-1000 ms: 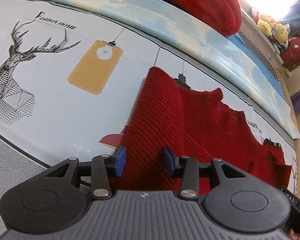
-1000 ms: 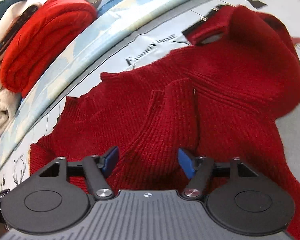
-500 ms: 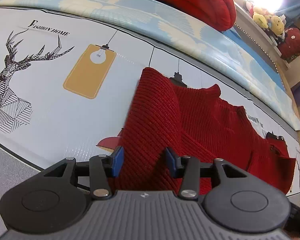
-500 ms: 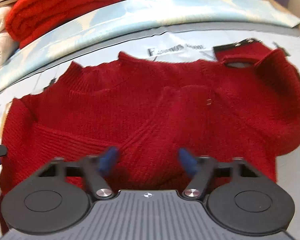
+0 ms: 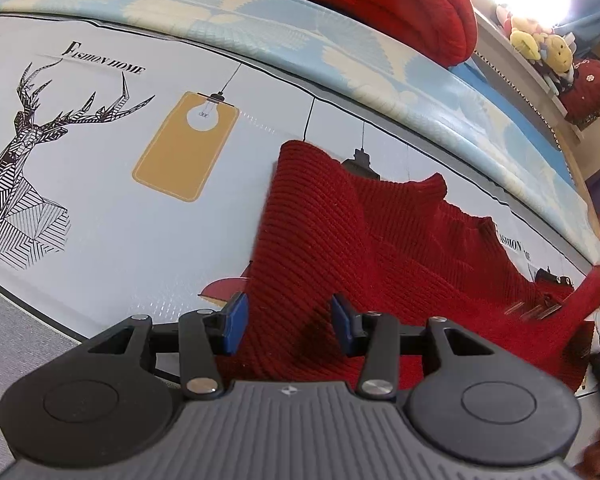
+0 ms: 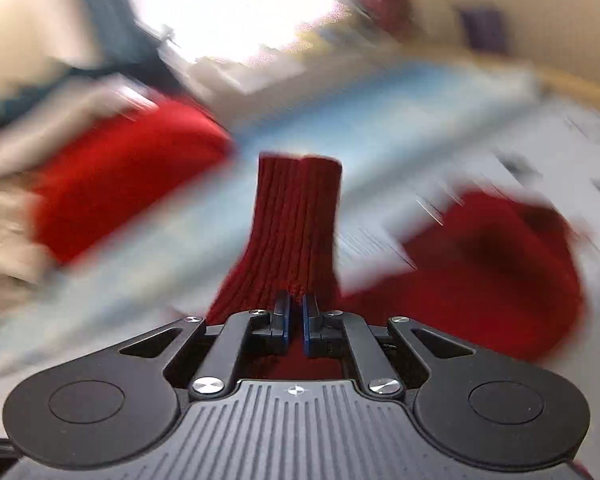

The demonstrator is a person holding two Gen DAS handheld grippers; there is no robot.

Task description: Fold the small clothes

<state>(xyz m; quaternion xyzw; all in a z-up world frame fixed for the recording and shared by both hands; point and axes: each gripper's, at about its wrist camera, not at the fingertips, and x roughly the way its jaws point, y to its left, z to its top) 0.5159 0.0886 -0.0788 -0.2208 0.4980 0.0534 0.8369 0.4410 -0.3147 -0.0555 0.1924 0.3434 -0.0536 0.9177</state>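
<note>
A dark red ribbed knit sweater [image 5: 380,248] lies spread on a white printed mat [image 5: 100,240]. My left gripper [image 5: 288,324] hovers low over the sweater's left folded edge. Its blue pads stand apart, with knit beneath and between them but not pinched. In the right wrist view, which is blurred by motion, my right gripper [image 6: 296,312] is shut on a ribbed strip of the sweater [image 6: 296,216] that stands up from the pads. The rest of the sweater [image 6: 480,272] hangs down at the right. In the left wrist view that lifted end of the sweater smears at the far right.
A folded bright red garment [image 5: 380,4] lies at the back on a blue and cream patterned strip [image 5: 260,12]. Plush toys [image 5: 540,40] sit on a shelf at the far right. A cream fabric pile [image 6: 4,232] lies left of the red garment in the right wrist view.
My right gripper went from open over the sweater to shut on its fabric and rose, tipping its view upward. The left gripper stayed where it was, still open.
</note>
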